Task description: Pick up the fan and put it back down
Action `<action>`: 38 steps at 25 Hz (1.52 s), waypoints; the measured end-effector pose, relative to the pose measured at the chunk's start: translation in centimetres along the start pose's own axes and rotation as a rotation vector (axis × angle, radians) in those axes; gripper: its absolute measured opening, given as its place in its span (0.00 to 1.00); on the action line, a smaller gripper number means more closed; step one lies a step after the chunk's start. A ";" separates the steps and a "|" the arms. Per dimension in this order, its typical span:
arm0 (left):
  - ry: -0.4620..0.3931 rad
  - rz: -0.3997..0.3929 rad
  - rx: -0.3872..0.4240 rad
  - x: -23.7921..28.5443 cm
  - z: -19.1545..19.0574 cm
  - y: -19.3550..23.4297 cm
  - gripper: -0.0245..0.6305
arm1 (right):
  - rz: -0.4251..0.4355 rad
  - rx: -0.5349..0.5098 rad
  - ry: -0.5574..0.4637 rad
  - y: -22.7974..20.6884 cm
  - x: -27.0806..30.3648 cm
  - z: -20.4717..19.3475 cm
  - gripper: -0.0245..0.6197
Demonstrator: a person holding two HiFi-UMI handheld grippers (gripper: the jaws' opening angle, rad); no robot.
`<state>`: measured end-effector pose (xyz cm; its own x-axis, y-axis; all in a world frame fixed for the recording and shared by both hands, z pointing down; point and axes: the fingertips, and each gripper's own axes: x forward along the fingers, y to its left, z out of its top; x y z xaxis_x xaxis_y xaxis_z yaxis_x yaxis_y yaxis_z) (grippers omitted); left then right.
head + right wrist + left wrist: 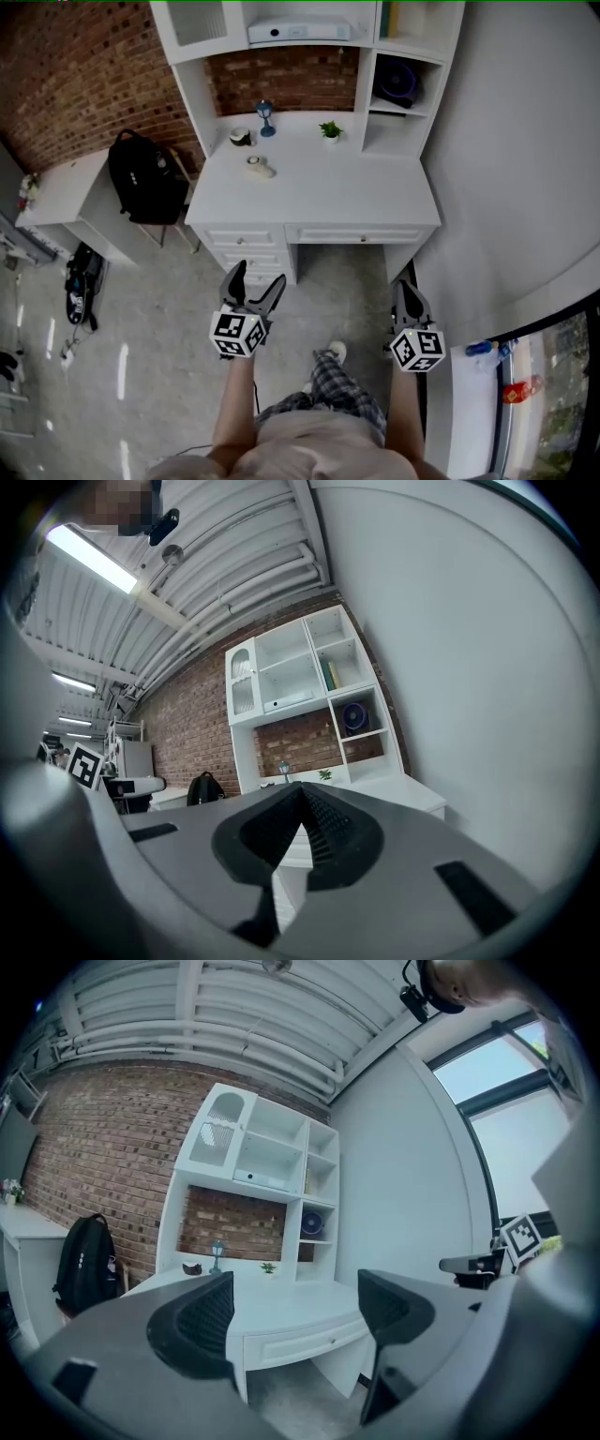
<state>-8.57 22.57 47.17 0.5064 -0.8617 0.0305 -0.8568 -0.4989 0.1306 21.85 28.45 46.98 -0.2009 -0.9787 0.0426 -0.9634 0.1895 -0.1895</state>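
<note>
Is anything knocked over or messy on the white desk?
Nothing stands out. The fan sits on its shelf, and the plant and little blue lamp stand upright on the desk. No spills or breaks show.

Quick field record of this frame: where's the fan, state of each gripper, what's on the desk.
fan: in the right cubby of the shelf unit on the desk, untouched
left gripper: open, empty, short of the desk
right gripper: shut, empty
desk top: lamp, plant
left of desk: backpack
</note>
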 end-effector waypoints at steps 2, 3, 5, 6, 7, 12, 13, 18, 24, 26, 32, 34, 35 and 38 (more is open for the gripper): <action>0.005 -0.004 -0.003 1.1 0.0 0.5 0.64 | -0.002 0.003 0.004 -0.1 1.1 -0.1 0.06; 0.008 -0.004 -0.004 1.7 0.0 0.9 0.64 | -0.001 0.004 0.006 -0.1 1.7 -0.1 0.06; 0.010 -0.003 -0.001 3.0 0.2 1.5 0.64 | 0.004 0.004 0.007 -0.3 3.1 0.2 0.06; 0.009 -0.002 0.001 3.8 0.3 1.9 0.64 | 0.005 0.005 0.005 -0.5 4.0 0.3 0.06; 0.009 -0.002 0.002 4.6 0.4 2.2 0.64 | 0.008 0.006 0.002 -0.7 4.9 0.5 0.06; 0.014 -0.001 0.009 9.3 0.4 4.5 0.64 | 0.024 0.014 -0.006 -1.9 10.6 0.7 0.06; 0.012 0.003 0.012 10.6 0.4 5.2 0.64 | 0.030 0.017 -0.008 -2.3 12.1 0.6 0.06; 0.013 0.045 0.033 18.6 0.4 8.9 0.64 | 0.072 0.024 -0.008 -5.2 21.4 0.4 0.06; 0.009 0.097 0.033 28.7 2.2 13.5 0.64 | 0.147 0.014 0.003 -7.2 34.4 2.8 0.06; 0.000 0.112 0.032 32.2 2.8 15.1 0.64 | 0.169 0.007 0.008 -7.7 38.6 3.4 0.06; 0.011 0.136 0.037 39.7 3.7 18.6 0.64 | 0.210 0.001 0.037 -8.9 48.0 4.1 0.06; 0.027 0.152 0.031 40.8 3.4 19.7 0.64 | 0.220 0.005 0.049 -8.8 50.0 4.1 0.06; 0.034 0.160 0.024 41.2 3.3 20.3 0.64 | 0.226 0.005 0.054 -8.6 50.9 4.1 0.06; 0.048 0.179 0.012 42.3 2.9 21.8 0.64 | 0.236 0.005 0.059 -8.3 53.0 4.1 0.06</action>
<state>-6.12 -25.05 48.48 0.3491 -0.9318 0.0995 -0.9348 -0.3389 0.1068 19.95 -25.29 46.79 -0.4301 -0.9012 0.0534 -0.8878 0.4115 -0.2060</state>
